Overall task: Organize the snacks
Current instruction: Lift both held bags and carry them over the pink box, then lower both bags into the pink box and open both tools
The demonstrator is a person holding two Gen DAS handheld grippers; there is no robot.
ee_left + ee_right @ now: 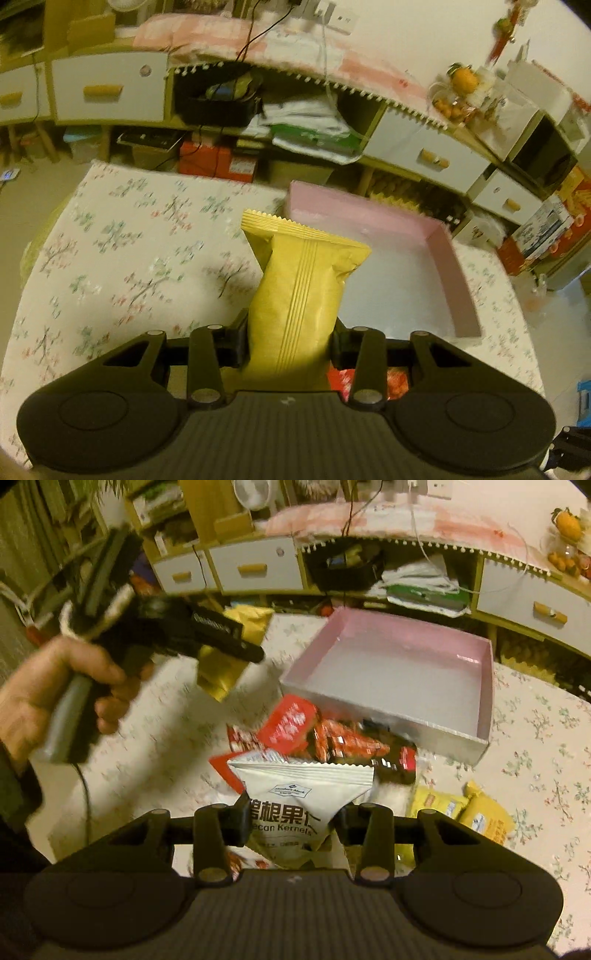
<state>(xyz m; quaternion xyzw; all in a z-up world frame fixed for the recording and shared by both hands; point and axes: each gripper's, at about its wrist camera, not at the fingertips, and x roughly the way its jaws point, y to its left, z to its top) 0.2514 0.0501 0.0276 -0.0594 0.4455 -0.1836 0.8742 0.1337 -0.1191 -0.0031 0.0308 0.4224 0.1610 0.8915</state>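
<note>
My left gripper (290,332) is shut on a yellow snack packet (303,291) and holds it above the floral tablecloth, just left of the empty pink box (448,254). In the right wrist view the left gripper (218,642) and the hand holding it show at the left, with the yellow packet (221,679) in it. My right gripper (291,819) is shut on a white pecan kernels packet (295,794), held over a pile of red snack packets (328,734) in front of the pink box (388,664).
Yellow snack packets (469,812) lie on the floral tablecloth (535,738) right of the pile. A low cabinet with white drawers (255,568) and cluttered shelves runs behind the table. An orange fruit (465,81) sits on its top.
</note>
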